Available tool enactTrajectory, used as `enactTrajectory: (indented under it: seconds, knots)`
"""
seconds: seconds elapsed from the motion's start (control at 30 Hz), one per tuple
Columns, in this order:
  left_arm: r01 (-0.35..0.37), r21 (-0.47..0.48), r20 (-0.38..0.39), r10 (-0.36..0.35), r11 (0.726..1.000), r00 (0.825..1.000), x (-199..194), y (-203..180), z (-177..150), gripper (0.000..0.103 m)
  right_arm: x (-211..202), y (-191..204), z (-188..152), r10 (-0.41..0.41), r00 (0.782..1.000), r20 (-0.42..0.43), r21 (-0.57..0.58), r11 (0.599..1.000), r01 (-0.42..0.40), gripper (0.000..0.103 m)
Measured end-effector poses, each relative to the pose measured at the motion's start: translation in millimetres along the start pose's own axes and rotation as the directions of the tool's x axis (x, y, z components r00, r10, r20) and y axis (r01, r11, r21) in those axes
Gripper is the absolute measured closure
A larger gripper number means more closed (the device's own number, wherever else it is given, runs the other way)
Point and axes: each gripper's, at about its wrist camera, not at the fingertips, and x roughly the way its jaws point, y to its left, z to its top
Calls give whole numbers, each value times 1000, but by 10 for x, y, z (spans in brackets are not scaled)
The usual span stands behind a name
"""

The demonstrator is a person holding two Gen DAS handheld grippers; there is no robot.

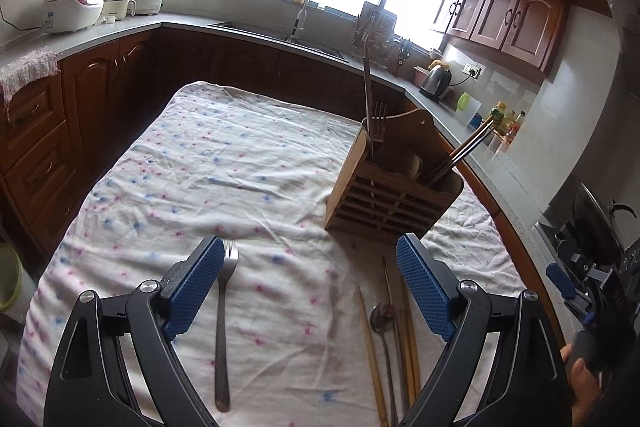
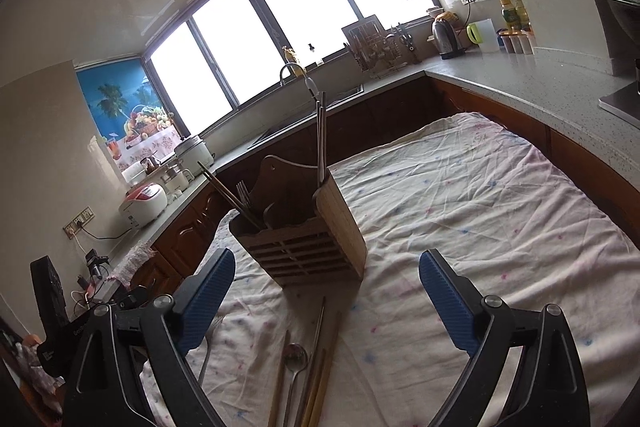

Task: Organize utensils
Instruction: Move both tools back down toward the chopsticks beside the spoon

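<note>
While it lies flat on the cloth-covered bench (image 1: 200, 155), the steel fork (image 1: 222, 323) points its tines away, just beside the left gripper (image 1: 310, 281)'s left pad. To its right lie wooden chopsticks (image 1: 372, 355) and a spoon (image 1: 383, 317). Both the left gripper and the right gripper (image 2: 326, 301) hover tilted downward, jaws released and empty. Behind stands the slatted wooden holder (image 1: 390, 203), holding a fork and chopsticks upright.

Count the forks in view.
2: one fork lies on the cloth beside the left claw; another fork stands in the wooden holder. More may be hidden inside.
</note>
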Motion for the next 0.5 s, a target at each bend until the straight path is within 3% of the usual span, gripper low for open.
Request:
enactTrajectory:
  seconds: [0.5]
  knots:
    - [-2,25,-114,5,1000,993,66,-54,-570,13,-146,-156,-458,-35,996,-79,9,999,36,4]
